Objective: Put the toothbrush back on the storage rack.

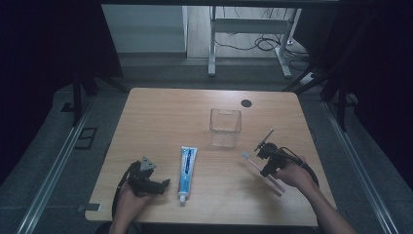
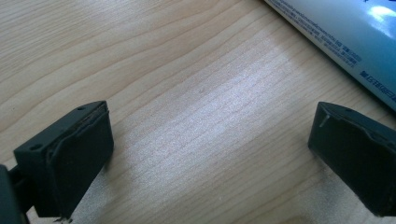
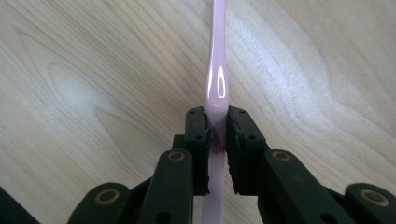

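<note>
- Presently, the right gripper [image 1: 263,156] sits over the right half of the desk [image 1: 160,112], held in the person's right hand [image 1: 294,174].
- Its jaws are closed nearly together on a pink toothbrush [image 3: 216,88]; the right gripper view shows both pads [image 3: 233,135] pressed against the handle, one on each side.
- In the high view the toothbrush [image 1: 260,170] runs diagonally under that gripper, its bristled head toward the middle of the desk and its handle end toward the near right edge. Whether it rests on the wood or is lifted off it cannot be told.
- The left gripper [image 1: 158,186] is at the near left of the desk in the person's left hand [image 1: 127,200].
- Its jaws stand wide apart with bare wood between them; it has hold of nothing. The left gripper view shows them close above the desk surface.
- A blue-and-white toothpaste tube [image 1: 186,171] lies flat just beside the left gripper, cap toward the near edge; its side shows at the upper right of the left gripper view [image 2: 345,32].
- A clear plastic cup [image 1: 225,127] stands upright beyond the toothbrush, apart from it.
- A dark round disc [image 1: 247,103] lies near the far edge of the desk.
</note>
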`<state>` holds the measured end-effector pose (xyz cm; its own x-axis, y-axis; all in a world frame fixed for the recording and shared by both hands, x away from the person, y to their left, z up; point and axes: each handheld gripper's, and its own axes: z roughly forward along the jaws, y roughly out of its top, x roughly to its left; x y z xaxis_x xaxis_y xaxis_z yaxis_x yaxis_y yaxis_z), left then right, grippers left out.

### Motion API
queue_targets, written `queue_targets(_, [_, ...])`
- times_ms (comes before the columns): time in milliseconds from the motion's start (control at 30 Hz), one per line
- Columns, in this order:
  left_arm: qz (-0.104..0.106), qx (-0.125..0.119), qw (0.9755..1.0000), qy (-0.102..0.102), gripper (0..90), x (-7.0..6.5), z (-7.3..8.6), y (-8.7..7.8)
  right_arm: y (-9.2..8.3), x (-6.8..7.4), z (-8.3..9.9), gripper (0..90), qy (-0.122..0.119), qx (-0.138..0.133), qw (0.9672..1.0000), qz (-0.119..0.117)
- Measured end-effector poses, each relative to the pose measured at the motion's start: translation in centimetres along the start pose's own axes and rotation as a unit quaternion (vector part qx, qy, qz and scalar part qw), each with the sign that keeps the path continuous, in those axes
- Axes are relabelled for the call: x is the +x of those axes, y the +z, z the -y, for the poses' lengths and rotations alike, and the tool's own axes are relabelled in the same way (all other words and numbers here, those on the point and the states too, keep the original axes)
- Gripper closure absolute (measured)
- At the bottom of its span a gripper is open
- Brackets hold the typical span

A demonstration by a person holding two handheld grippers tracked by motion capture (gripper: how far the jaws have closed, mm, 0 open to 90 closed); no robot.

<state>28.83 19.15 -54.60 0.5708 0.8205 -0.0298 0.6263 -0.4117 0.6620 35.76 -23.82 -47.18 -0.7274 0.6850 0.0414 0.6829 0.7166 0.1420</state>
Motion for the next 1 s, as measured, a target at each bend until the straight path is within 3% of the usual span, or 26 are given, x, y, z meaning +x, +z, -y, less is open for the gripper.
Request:
queue_targets(500, [0.000,0.000,1.0000,0.002,0.2,0.0,0.0,0.0,-3.7,-0.5,-0.1,78.5,0.003,-0.074,0.9972,-0.008])
queue_targets(1000, [0.000,-0.002,1.0000,0.002,0.2,0.0,0.0,0.0,-6.9,-0.5,-1.6,78.6,-0.003,-0.154,0.9880,0.001])
